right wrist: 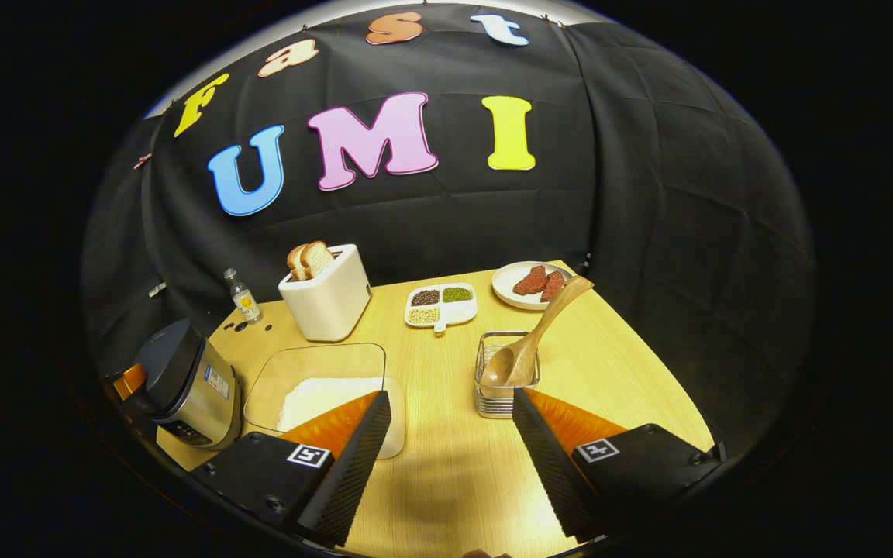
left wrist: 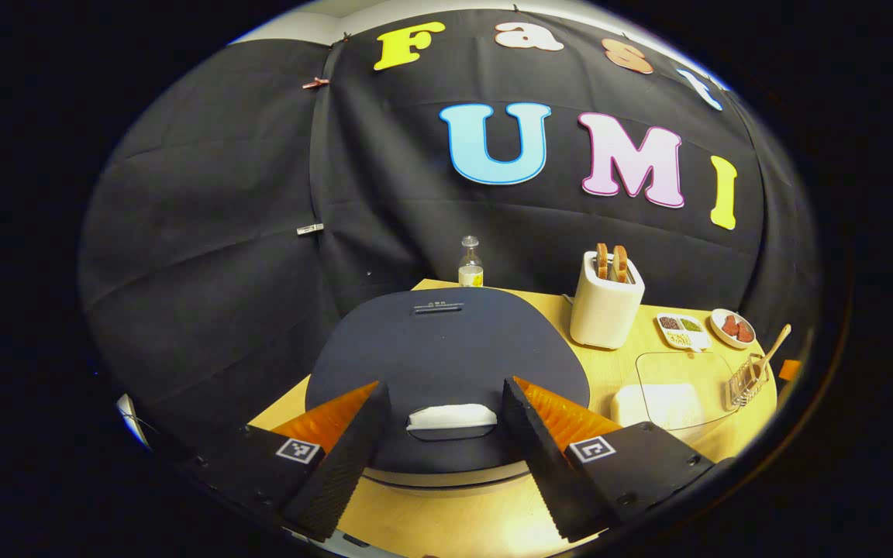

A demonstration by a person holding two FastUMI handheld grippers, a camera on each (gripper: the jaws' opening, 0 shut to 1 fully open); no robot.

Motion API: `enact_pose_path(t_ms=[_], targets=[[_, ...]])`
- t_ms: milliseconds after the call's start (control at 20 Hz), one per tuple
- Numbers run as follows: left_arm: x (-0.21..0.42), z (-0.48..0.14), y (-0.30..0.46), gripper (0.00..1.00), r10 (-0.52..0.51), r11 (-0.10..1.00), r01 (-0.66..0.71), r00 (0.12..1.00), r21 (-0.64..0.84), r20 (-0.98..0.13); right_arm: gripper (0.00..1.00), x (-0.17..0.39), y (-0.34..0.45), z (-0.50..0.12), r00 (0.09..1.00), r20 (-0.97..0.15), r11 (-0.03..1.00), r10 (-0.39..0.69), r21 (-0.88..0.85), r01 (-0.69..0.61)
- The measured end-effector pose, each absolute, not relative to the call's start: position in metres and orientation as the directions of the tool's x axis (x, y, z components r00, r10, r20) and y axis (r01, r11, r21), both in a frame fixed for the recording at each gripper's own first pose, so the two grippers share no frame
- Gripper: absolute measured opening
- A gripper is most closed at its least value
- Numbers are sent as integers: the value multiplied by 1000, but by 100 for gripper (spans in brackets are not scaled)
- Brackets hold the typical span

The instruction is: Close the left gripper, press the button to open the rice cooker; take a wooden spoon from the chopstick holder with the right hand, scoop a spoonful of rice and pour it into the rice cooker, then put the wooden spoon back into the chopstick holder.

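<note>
Black cloth wall (right wrist: 648, 194) hangs creased behind the wooden table (right wrist: 617, 364), w/ seams and small clips near its top edge. Pale wall strip (left wrist: 284, 27) shows above the cloth. Table top is light wood grain, lit bright from above; glare near its front edge, dark beyond its sides.

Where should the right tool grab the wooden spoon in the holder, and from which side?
Grip the handle of the wooden spoon, on the bare stretch above the rim of the chopstick holder. The bowl sits down inside the wire basket, so it is likely awkward to reach. The handle leans up and away toward the plate, so come from above with the right tool, fingers straddling the handle across its width.
</note>
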State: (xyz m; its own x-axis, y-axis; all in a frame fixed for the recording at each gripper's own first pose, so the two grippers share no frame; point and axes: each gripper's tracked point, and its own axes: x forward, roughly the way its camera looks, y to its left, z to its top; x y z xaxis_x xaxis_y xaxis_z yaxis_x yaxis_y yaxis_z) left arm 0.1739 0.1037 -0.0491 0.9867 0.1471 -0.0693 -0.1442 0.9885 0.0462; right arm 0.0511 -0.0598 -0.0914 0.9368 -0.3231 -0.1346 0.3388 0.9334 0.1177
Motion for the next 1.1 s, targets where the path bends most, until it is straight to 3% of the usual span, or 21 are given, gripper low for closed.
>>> enact_pose_path(t_ms=[250,400,750,850,1100], targets=[[176,-53,101,100,122,991,-118,990,66,-65,99,43,-47,-89,940,-123,938,-318,104,330],[173,-44,95,99,39,997,-36,998,71,-40,98,30,-41,-77,935,-91,930,-344,103,352],[125,29,41,92,-162,986,156,976,57,144,99,-19,-19,8,904,112,910,-413,65,409],[103,50,23,95,-206,978,196,959,68,195,99,-36,-14,34,889,188,908,-417,45,417],[48,61,-14,95,-252,967,237,929,87,270,98,-68,-9,52,887,263,921,-380,21,388]])
